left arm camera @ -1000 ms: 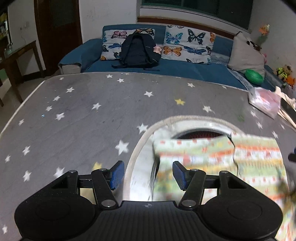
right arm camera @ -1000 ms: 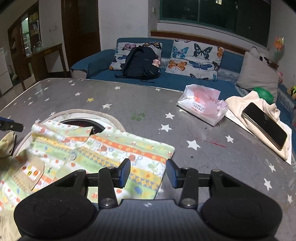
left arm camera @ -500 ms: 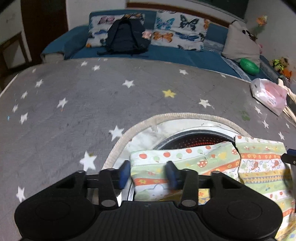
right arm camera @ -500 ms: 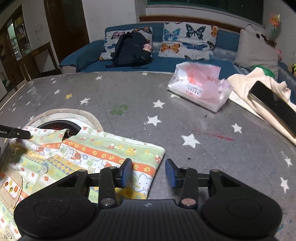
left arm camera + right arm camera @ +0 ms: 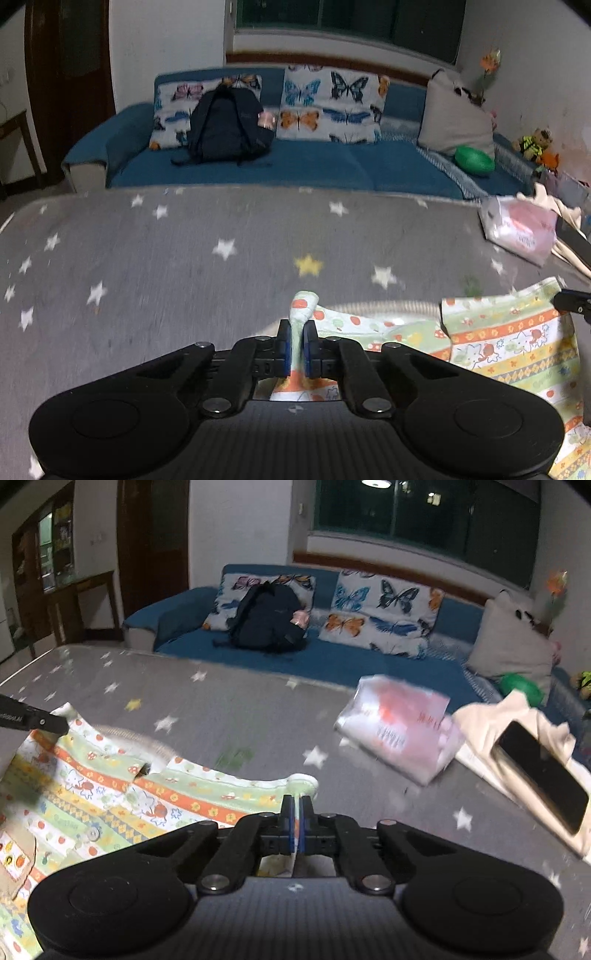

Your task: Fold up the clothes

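1. Patterned shirt [image 5: 122, 794] lies flat on the star-print table [image 5: 184, 266], lower right of the left wrist view and lower left of the right wrist view, partly over a round opening in the tabletop.
2. Left gripper [image 5: 296, 345]: blue pads clamped on a bunched corner of the shirt, a nub of cloth sticking up past the tips.
3. Right gripper [image 5: 296, 825]: pads pressed together on the opposite corner, thin fabric edge pinched between them.
4. Key relation: shirt's top edge runs left-right between the two grippers, one corner each; the body trails back toward the camera. Neither arm is nearer; judged, the fold needs both to carry that edge together, toward the near hem.
5. Versus half a second ago: both pairs of fingers were apart, straddling the corners; now both are closed on cloth. Corners look raised and the table is motion-blurred, so a lift is likely under way.
6. Tissue pack [image 5: 399, 723] and phone [image 5: 539, 771] sit well apart at right.
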The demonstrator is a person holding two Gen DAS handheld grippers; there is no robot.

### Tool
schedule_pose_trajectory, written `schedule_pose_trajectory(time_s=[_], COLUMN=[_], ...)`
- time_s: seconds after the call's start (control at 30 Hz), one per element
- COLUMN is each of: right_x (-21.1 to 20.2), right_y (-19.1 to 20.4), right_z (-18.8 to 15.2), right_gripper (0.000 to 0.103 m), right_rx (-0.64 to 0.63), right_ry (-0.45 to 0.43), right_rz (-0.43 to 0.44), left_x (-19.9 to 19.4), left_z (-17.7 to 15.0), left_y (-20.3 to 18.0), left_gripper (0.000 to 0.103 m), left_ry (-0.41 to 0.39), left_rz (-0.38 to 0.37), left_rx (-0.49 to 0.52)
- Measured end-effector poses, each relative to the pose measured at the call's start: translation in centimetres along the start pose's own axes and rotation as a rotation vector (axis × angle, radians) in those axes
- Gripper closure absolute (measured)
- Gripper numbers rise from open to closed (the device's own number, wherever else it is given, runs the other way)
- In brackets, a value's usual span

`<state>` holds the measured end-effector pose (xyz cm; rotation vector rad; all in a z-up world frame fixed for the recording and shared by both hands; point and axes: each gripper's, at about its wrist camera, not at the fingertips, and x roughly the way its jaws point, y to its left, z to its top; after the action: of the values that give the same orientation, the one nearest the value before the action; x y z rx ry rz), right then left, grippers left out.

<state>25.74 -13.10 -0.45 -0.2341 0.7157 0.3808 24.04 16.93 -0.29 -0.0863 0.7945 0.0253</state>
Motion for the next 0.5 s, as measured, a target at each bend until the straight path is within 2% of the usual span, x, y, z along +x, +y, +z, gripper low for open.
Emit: schedule_pose_trajectory(time_s=[0.07,0.13,0.2,0.33,0.43,0.5], right_x=[1.1,2.0,1.9,0.8,0.8,1.4], right_y=[0.0,0.0,0.2,0.9,1.8,2.6], right_z=[0.3,0.3,-0.1,-0.2,-0.1,0.0], right_gripper=[0.099,0.088,0.08,0.076,0.076,0.076], right_rx=[-0.011,-0.024,-0.049,-0.06,-0.053,-0.051], right_ry=[0.024,0.044,0.021,-0.011,0.007,0.023], right_rz=[-0.014,-0.041,-0.081,-0.02,0.075,0.122], left_x=[1.0,1.9,2.4,2.0,1.1,1.2], left_z=[0.3,0.3,0.2,-0.1,-0.3,-0.4], left_y=[-0.2,-0.3,-0.5,-1.2,-2.6,-3.8], left_gripper=[0.096,0.092,0.091,0.086,0.086,0.087], left_ry=[0.003,0.011,0.009,-0.027,-0.064,-0.046], left_rz=[0.004,0.005,0.01,0.031,0.01,-0.04], left_rx=[-0.006,-0.017,-0.018,0.003,0.043,0.088])
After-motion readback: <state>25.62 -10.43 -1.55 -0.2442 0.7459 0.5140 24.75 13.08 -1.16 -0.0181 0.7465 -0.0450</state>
